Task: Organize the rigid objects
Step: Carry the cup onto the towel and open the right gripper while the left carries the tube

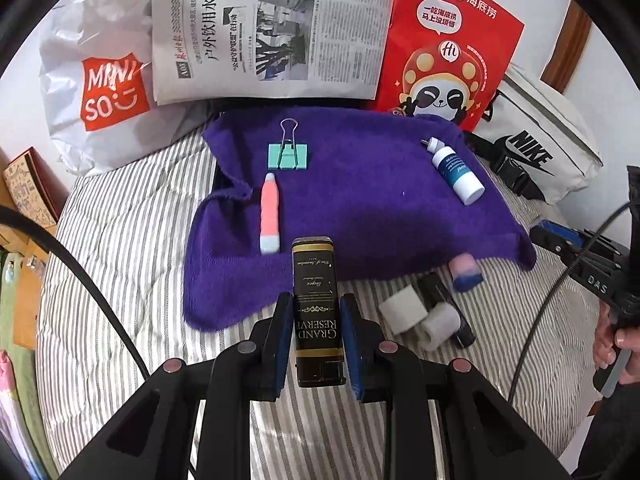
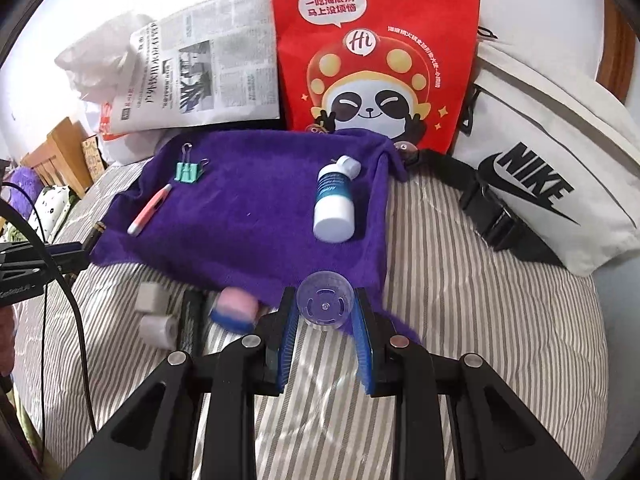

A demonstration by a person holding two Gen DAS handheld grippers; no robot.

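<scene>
Left gripper (image 1: 316, 340): closed on a black lighter (image 1: 318, 312) with gold "GRAND RESERVE" lettering, pads pressing both long sides; the lighter's far end hangs over the near edge of the towel.
Right gripper (image 2: 326, 312): closed on a clear plastic suction cup (image 2: 326, 304), held above the towel's near right corner.
Purple towel (image 1: 360, 200): spread on the striped bed cover (image 1: 120, 260), its far edge against the bags.
Binder clip (image 1: 289, 152): mint green, near the towel's far left corner.
Pink thermometer (image 1: 270, 216): on the towel, just nearer than the clip, by the left edge.
White dropper bottle (image 1: 454, 170): lying on its side by the towel's far right corner, nozzle pointing away.
Pink-and-blue eraser (image 1: 464, 270): at the towel's near edge, blurred.
Two white blocks (image 1: 420, 316): on the bed cover just off the near edge, beside a black object I cannot identify.
Far side: MINISO bag (image 1: 104, 92), newspaper (image 1: 272, 32), red panda bag (image 1: 448, 52), white Nike bag (image 1: 536, 140).
</scene>
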